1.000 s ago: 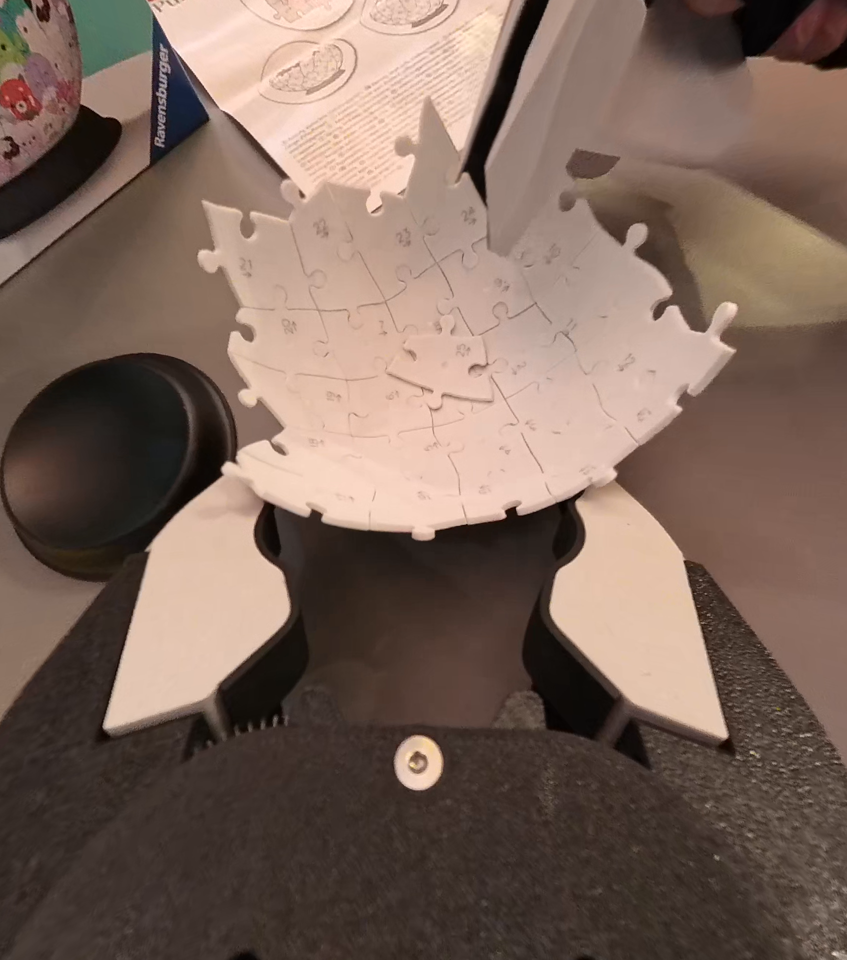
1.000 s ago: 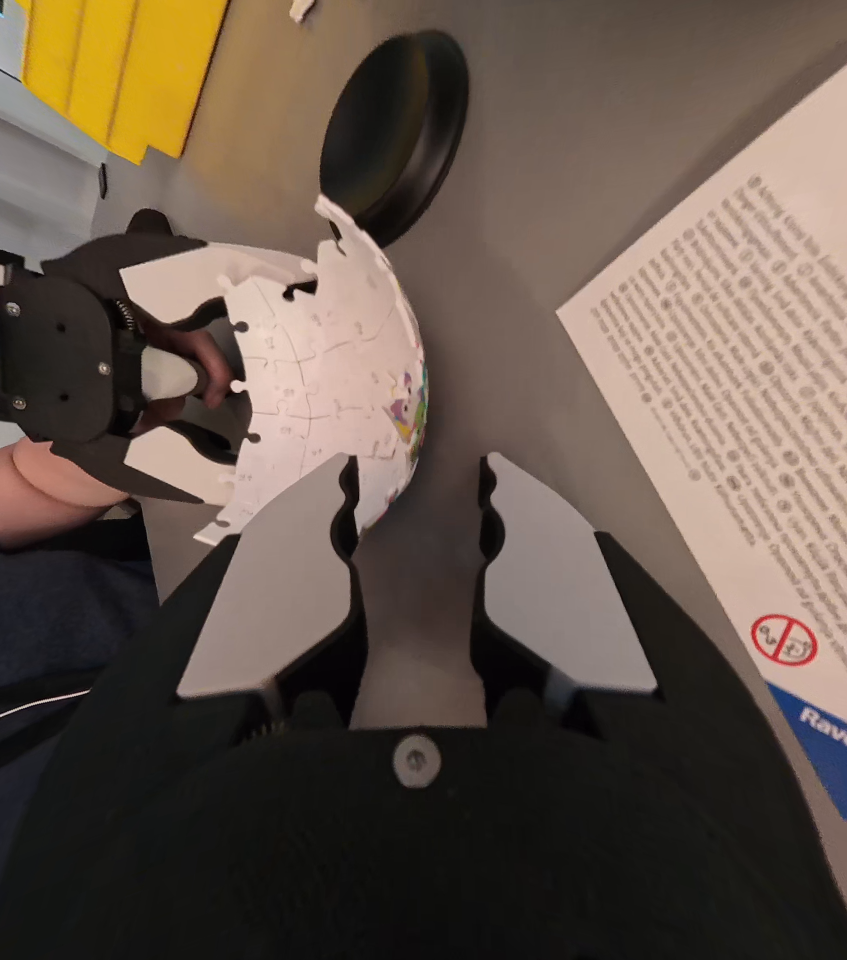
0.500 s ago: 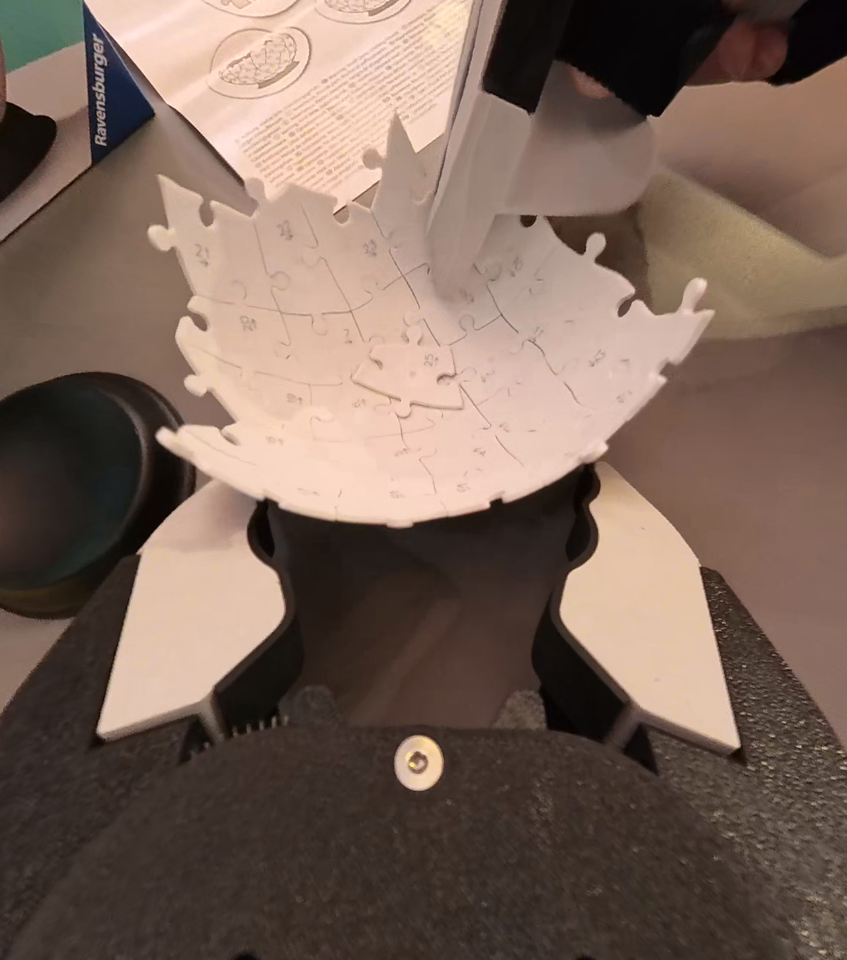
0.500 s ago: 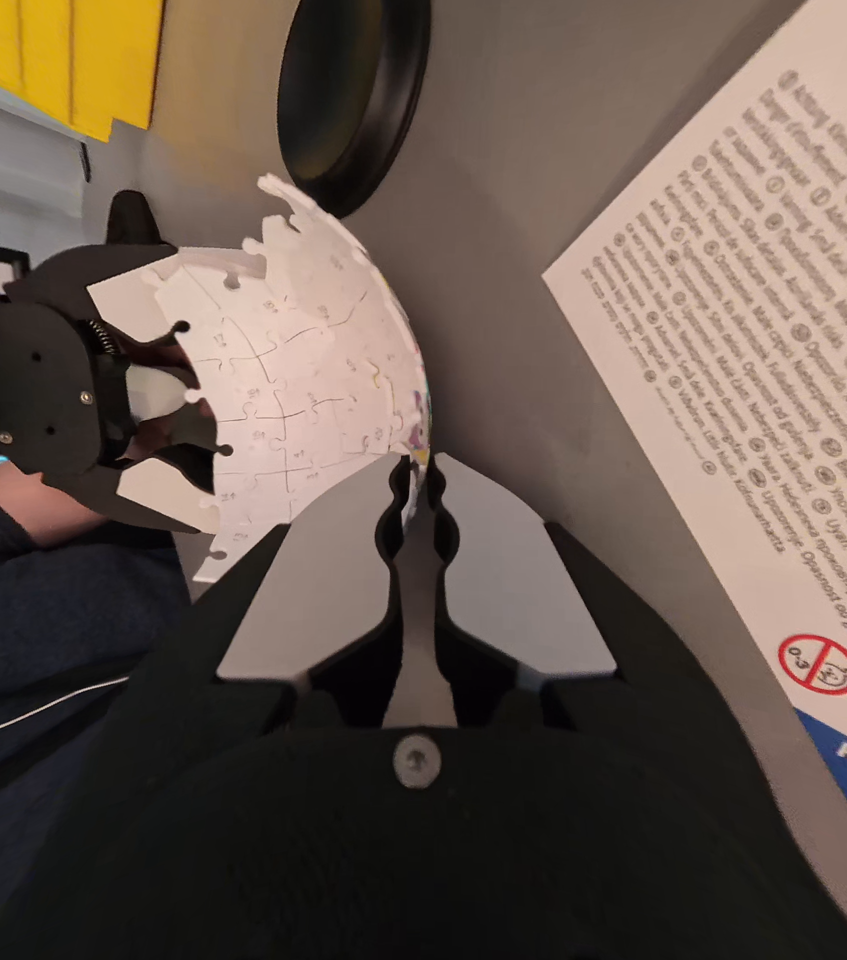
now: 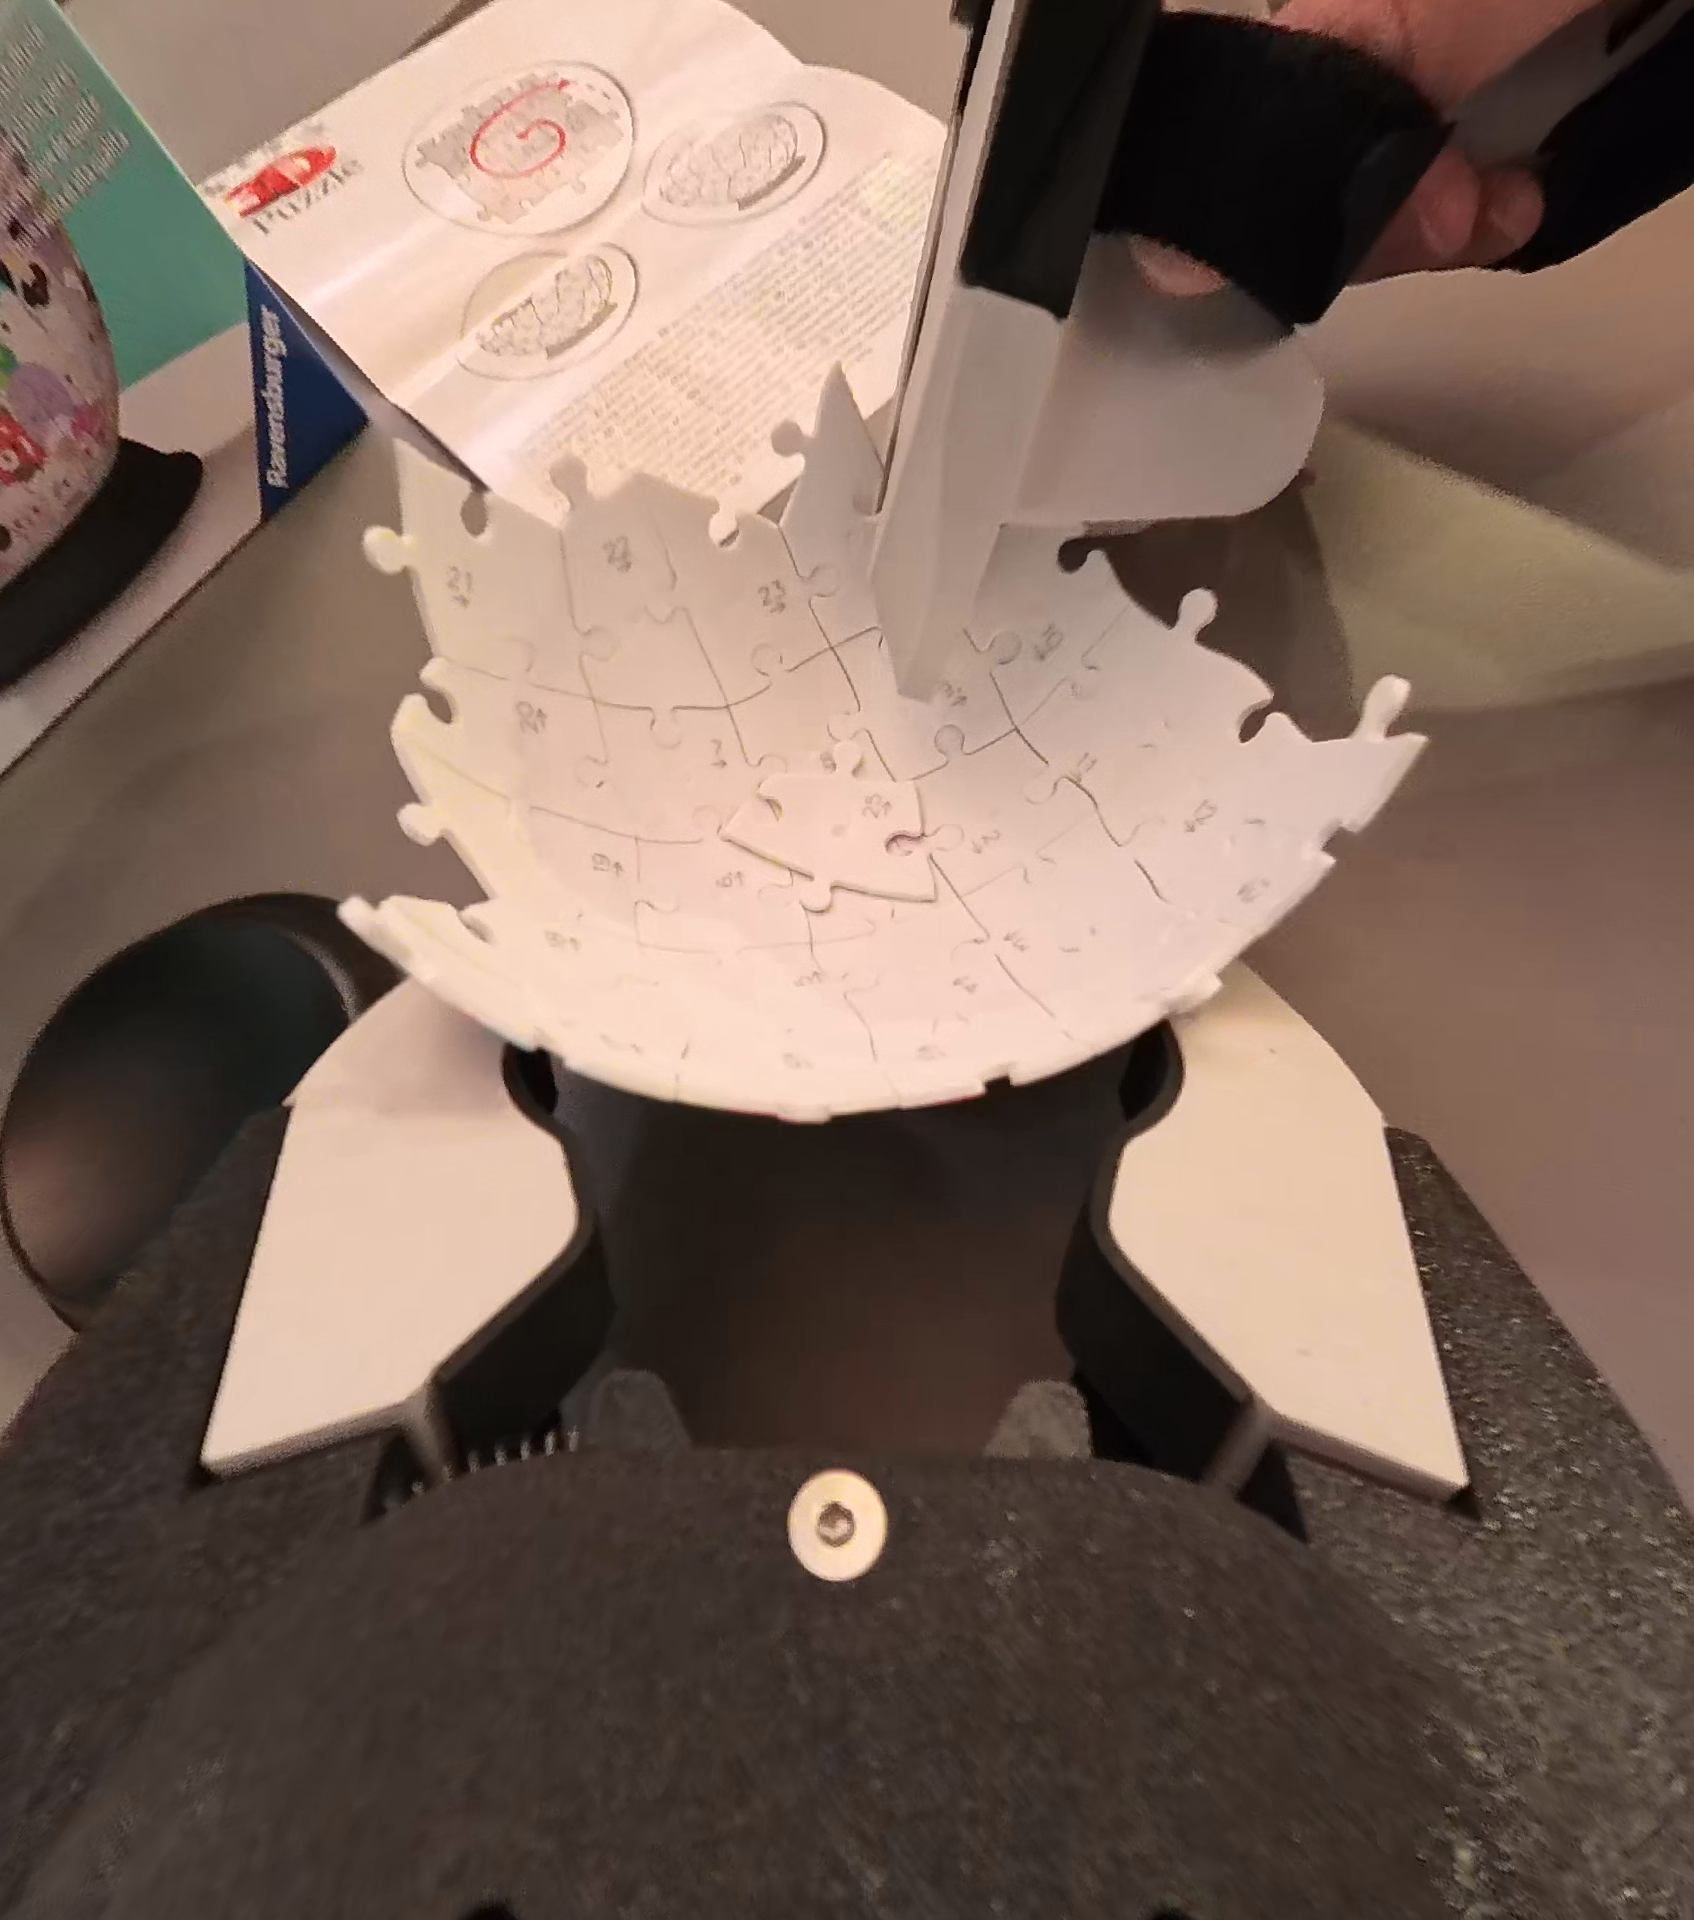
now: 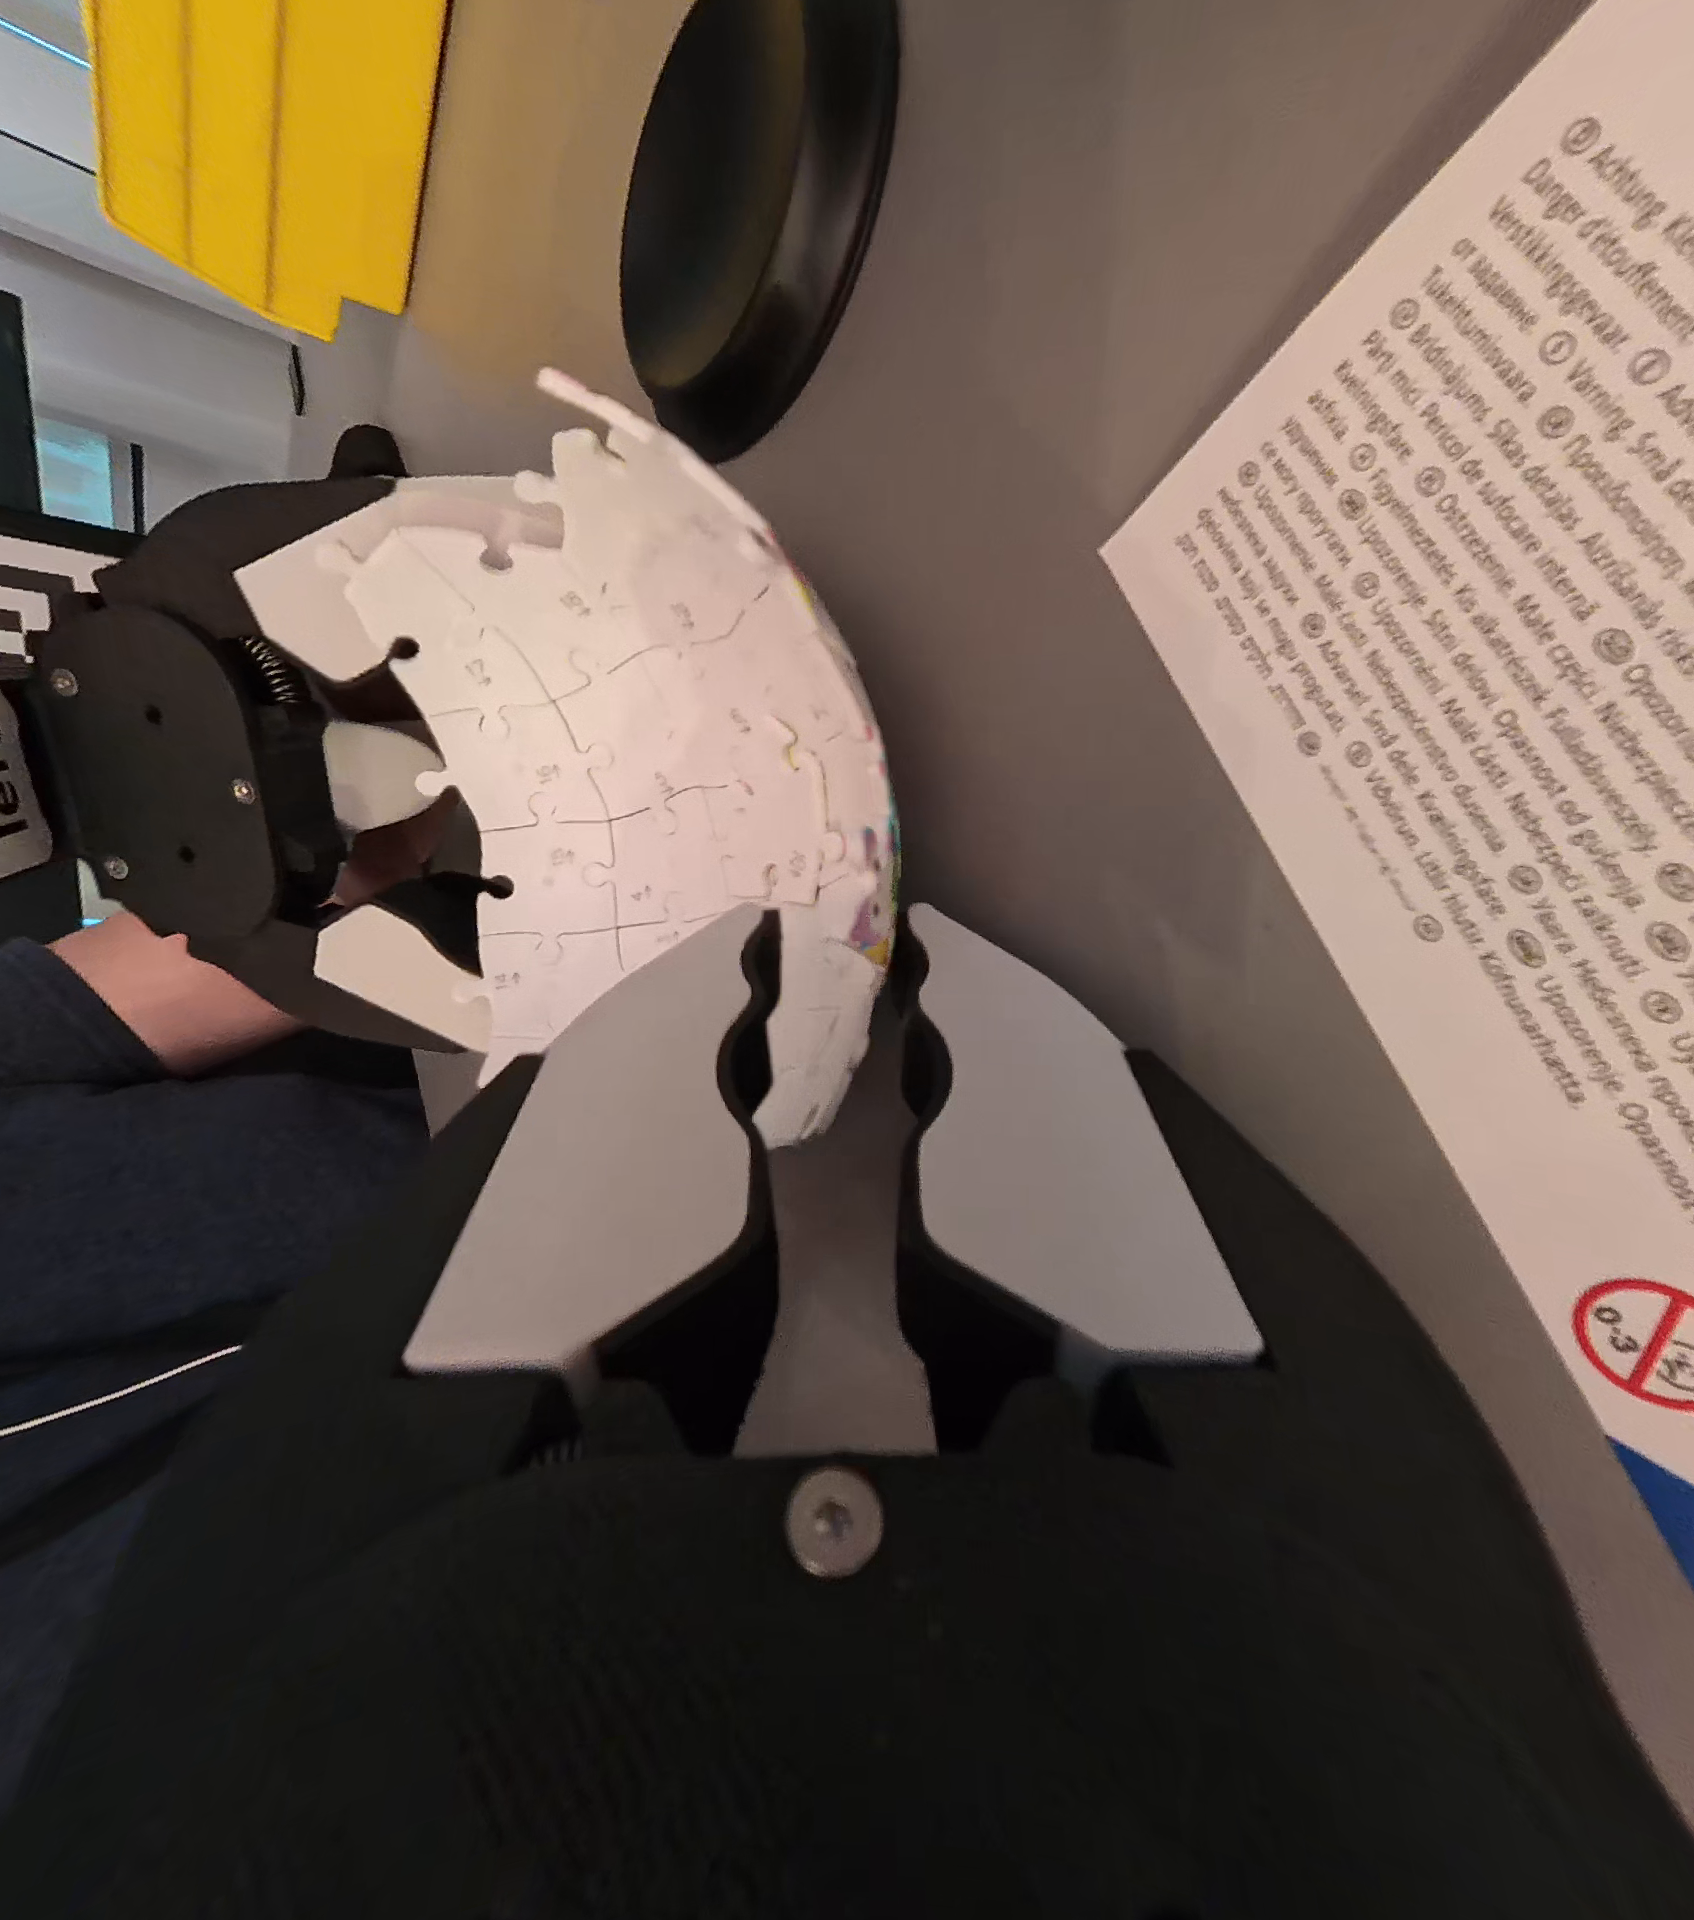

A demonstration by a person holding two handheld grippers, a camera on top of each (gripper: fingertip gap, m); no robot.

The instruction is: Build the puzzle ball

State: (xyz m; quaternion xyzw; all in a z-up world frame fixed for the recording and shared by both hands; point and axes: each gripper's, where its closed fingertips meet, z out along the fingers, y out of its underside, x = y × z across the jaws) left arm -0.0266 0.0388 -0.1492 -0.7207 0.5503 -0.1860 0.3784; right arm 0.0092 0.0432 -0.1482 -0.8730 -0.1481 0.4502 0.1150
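Straddling the puzzle bowl's wall, right tool grips it.

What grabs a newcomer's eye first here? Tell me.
The white half-built puzzle ball shell fills the middle of the left wrist view, one loose piece lying inside it. The right tongs straddle its far wall, one finger reaching inside. A black round stand sits behind on the grey table.
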